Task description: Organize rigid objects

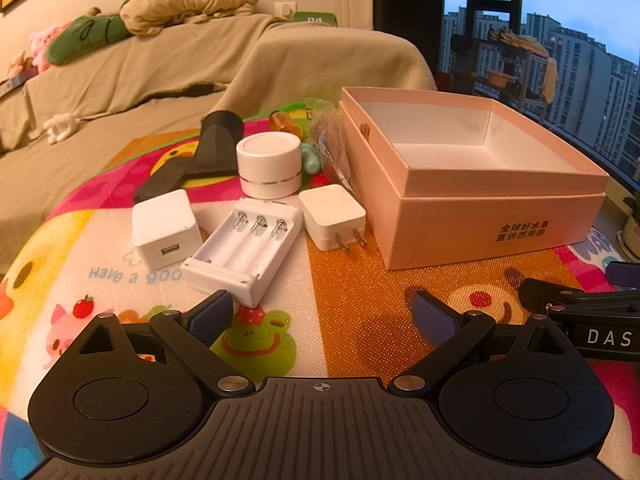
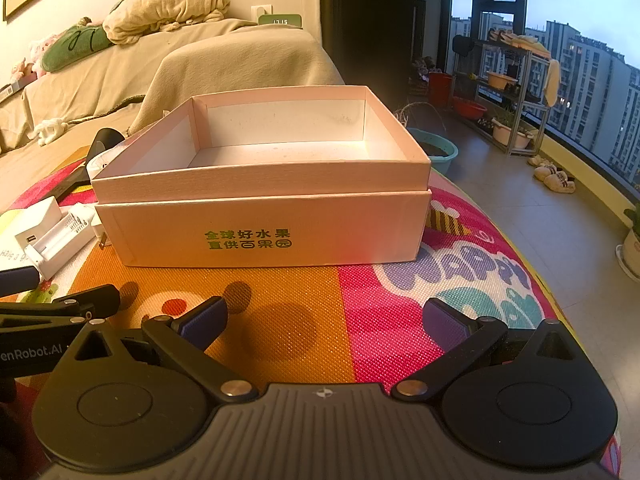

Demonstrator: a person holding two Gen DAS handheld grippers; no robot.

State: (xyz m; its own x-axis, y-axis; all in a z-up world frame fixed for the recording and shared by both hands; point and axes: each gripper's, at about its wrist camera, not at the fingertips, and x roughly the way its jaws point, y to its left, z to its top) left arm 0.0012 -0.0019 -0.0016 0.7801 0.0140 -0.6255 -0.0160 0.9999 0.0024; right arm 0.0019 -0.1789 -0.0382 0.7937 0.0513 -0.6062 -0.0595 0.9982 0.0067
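Above mat (image 1: 352, 300): left tool (image 1: 324, 316), right tool (image 2: 326, 320) both spread wide, holding nothing.

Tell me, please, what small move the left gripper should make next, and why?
Probably ease the left gripper forward-left onto the battery holder: its jaws are open and empty, that holder lies nearest, and the pink box beside it is still empty.

Pink box (image 2: 264, 216) open-topped, interior bare; chargers (image 1: 240, 244) crowd mat (image 1: 360, 300) just left of it.
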